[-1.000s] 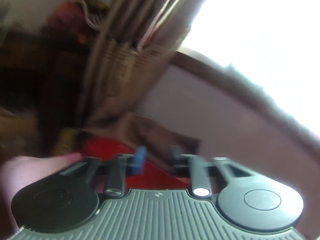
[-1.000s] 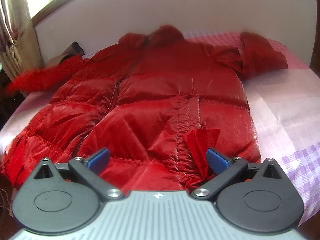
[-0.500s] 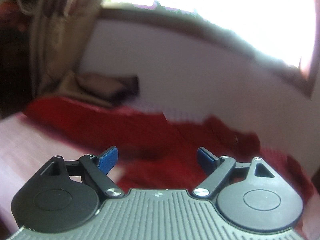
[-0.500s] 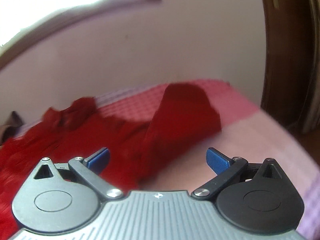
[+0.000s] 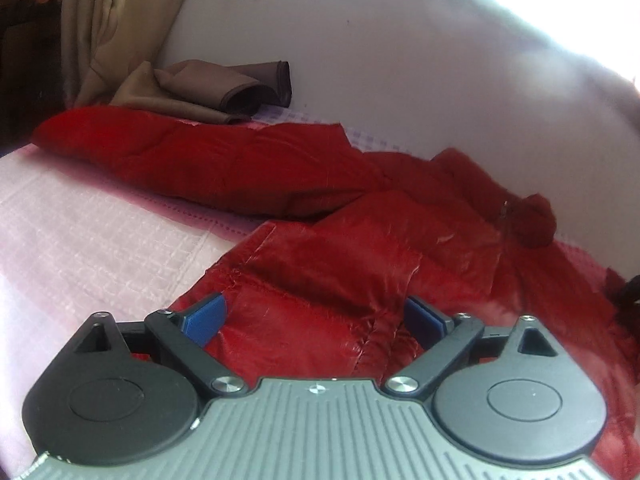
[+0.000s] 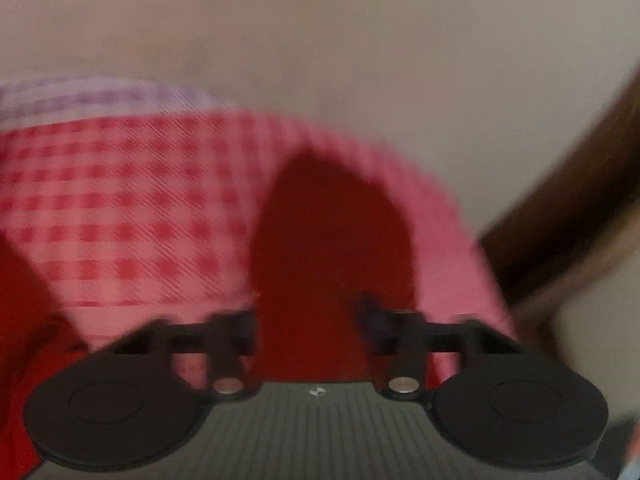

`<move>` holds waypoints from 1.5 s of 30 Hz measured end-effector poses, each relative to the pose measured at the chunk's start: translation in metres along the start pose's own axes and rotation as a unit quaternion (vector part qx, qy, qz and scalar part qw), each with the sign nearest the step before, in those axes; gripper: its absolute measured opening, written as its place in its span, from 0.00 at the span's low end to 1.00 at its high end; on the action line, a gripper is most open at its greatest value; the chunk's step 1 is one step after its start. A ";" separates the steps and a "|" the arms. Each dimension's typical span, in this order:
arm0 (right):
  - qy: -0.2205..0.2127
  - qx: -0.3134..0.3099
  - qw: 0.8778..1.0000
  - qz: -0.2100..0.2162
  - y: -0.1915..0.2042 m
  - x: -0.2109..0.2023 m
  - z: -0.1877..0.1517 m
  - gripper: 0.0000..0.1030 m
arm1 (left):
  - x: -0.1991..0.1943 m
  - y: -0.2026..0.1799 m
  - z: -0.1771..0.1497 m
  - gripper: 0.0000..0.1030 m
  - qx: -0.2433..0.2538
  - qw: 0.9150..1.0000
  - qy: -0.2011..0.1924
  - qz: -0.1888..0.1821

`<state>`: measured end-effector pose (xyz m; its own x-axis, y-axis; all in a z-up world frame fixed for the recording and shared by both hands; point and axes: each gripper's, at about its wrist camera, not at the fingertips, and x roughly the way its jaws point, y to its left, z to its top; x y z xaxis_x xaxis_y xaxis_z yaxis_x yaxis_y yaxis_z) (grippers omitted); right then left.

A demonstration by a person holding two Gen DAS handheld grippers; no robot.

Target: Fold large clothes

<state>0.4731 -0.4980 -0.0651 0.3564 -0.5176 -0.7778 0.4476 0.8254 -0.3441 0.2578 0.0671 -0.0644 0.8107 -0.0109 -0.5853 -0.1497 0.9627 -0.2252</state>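
Note:
A large red puffer jacket (image 5: pixel 360 264) lies spread on a bed with a pink checked sheet (image 5: pixel 92 236). One sleeve (image 5: pixel 192 156) stretches to the left. My left gripper (image 5: pixel 316 316) is open, its blue pads on either side of the jacket's side edge near the armpit. In the blurred right wrist view my right gripper (image 6: pixel 308 320) is open with its jaws partly closed around the end of the other red sleeve (image 6: pixel 332 240), which lies on the pink checked sheet (image 6: pixel 140 216).
A folded brown cloth (image 5: pixel 224 88) lies at the head of the bed under a beige curtain (image 5: pixel 116 20). A pale wall (image 5: pixel 400 60) runs behind the bed. A dark wooden frame (image 6: pixel 568 208) stands right of the bed.
My left gripper opened, swung right from the curtain and dropped onto the jacket's side. My right gripper swung right from the jacket's hem to the far sleeve, and its jaws have narrowed.

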 end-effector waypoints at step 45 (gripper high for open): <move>-0.125 0.593 0.721 0.336 -0.292 -0.091 -0.429 0.10 | -0.111 -0.088 -0.043 1.00 0.186 0.980 -0.059 -0.031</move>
<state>-0.0416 -0.5955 -0.1193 0.8898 -0.2368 -0.3902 0.4393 0.2123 0.8729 0.1564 -0.0279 -0.0129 0.8745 -0.0627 -0.4809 0.1016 0.9933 0.0554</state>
